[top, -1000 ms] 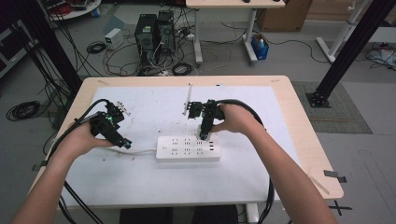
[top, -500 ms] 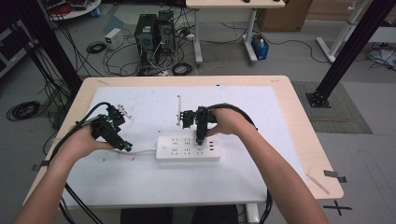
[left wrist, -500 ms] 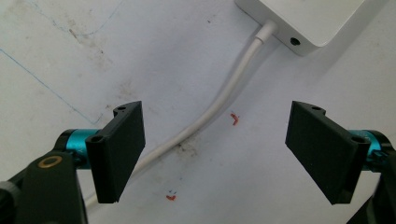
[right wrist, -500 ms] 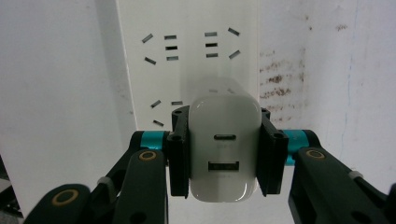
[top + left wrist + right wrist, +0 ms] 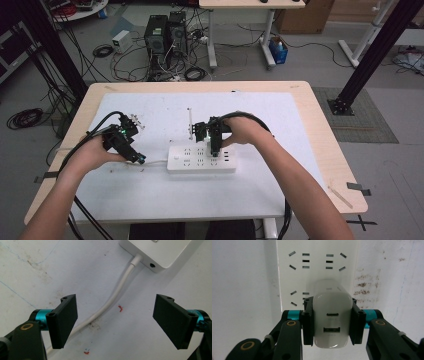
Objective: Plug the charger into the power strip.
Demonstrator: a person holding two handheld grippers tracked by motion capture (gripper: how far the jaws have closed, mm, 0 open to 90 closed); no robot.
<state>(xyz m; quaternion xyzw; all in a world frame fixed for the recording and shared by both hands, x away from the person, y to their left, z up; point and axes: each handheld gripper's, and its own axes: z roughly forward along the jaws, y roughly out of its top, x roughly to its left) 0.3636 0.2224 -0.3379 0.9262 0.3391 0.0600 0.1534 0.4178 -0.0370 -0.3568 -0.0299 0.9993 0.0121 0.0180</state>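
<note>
Desk [image 5: 300, 115] with a white mat carries the work, and both forearms come in from the near edge. At the left, the left claw [image 5: 139, 159] hangs low over the mat just beside the left end of the white power strip [image 5: 186, 164], its jaws spread wide and gripping nothing. In the left gripper view the two black pads [image 5: 63, 320] stand well apart over the bare mat, and the strip's white cord [image 5: 112, 300] runs between them without touching either, leaving the strip's end at the top of that view and curving down toward the left pad. A few small red marks [image 5: 120, 308] lie on the mat beside the cord. The power strip lies flat near the middle of the desk, long side toward the person. Over its right half the right claw [image 5: 214, 152] points down, clamped on a white charger [image 5: 332, 322]. In the right gripper view the pads press both flanks of the charger, whose two ports face the camera, and the strip's slotted sockets [image 5: 305, 260] show directly beyond it.
</note>
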